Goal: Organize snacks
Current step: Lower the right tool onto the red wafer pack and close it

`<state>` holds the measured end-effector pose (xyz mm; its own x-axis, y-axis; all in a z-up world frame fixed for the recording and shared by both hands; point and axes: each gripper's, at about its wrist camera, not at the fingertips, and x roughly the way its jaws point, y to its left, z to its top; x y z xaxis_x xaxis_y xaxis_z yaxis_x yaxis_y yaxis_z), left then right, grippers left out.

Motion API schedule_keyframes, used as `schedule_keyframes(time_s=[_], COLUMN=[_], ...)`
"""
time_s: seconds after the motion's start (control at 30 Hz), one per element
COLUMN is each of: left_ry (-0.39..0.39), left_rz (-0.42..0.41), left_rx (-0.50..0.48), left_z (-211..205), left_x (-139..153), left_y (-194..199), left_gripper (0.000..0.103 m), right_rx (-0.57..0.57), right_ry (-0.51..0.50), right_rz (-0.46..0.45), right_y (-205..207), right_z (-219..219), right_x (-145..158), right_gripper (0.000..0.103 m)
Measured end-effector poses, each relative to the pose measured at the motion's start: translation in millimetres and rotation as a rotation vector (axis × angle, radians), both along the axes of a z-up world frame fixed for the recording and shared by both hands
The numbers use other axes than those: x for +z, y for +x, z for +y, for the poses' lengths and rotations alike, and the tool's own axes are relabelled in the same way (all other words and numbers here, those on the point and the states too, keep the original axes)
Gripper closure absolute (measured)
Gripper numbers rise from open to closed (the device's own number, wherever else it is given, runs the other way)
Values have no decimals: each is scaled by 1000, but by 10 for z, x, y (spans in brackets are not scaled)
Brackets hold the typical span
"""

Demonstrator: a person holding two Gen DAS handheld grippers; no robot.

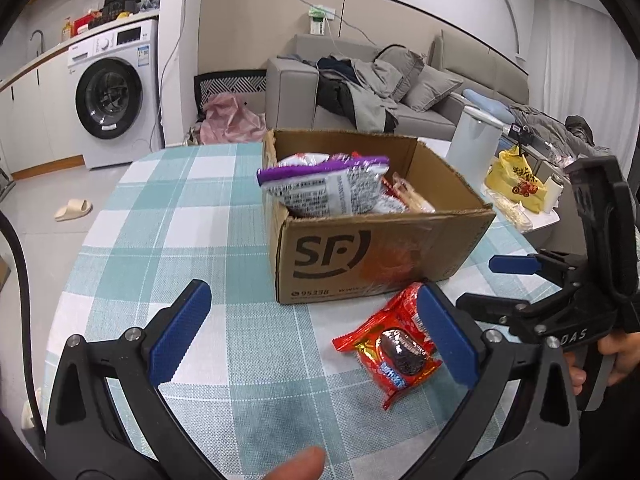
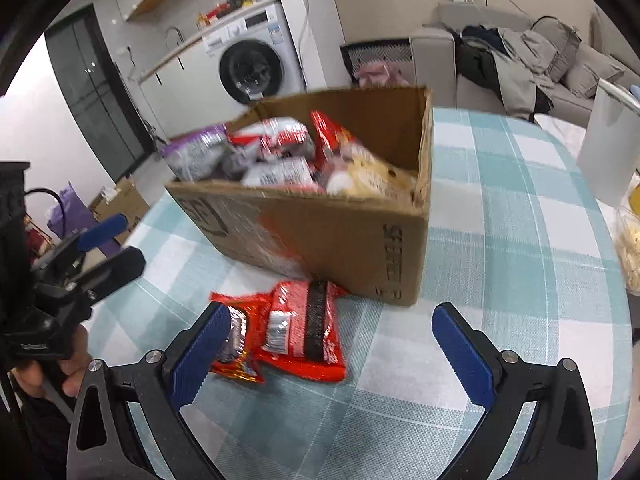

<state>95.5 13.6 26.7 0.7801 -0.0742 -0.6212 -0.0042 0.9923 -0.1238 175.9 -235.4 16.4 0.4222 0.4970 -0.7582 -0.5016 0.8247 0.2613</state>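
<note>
An open cardboard box (image 1: 380, 256) (image 2: 340, 240) stands on the checked tablecloth, filled with snack bags, a purple-edged bag (image 1: 324, 188) on top. A red cookie packet (image 1: 392, 348) lies on the cloth in front of the box. In the right wrist view it looks like two overlapping red packets (image 2: 304, 332), one seam side up. My left gripper (image 1: 316, 332) (image 2: 116, 244) is open, its right finger beside the packet. My right gripper (image 2: 332, 354) (image 1: 492, 286) is open too, its left finger over the packets' edge. Neither holds anything.
A white bin (image 1: 474, 140) and a yellow bag (image 1: 516, 184) sit beyond the table's right side. The round table edge (image 1: 92, 248) curves off at left. A sofa (image 1: 420, 92) and a washing machine (image 1: 116, 92) stand behind. A hand (image 1: 616, 356) holds the right gripper.
</note>
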Motion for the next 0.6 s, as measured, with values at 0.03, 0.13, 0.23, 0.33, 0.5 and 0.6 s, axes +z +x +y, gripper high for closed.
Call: schedule_keyframes(time_s=[0.03, 0.13, 0.23, 0.33, 0.5, 0.6], left_ry=[3, 20, 13, 16, 11, 18], left_rz=[9, 24, 49, 60, 82, 92], left_rx=[5, 15, 8, 10, 17, 18], left_z=[9, 16, 21, 46, 74, 78], left_x=[-30, -93, -143, -177, -229, -259], left_y=[18, 58, 106, 145, 169, 195], left_gripper=[1, 1, 1, 1, 1, 1], right_rx=[-3, -13, -4, -11, -6, -14], right_ry=[-14, -55, -64, -85, -117, -155], right_rz=[16, 34, 36, 31, 32, 30], right_y=[19, 51, 56, 60, 52, 52], right_z=[19, 66, 112, 168, 272, 322], right_x=[-46, -166, -234, -284, -359, -419], right_gripper=[0, 0, 0, 0, 0, 0])
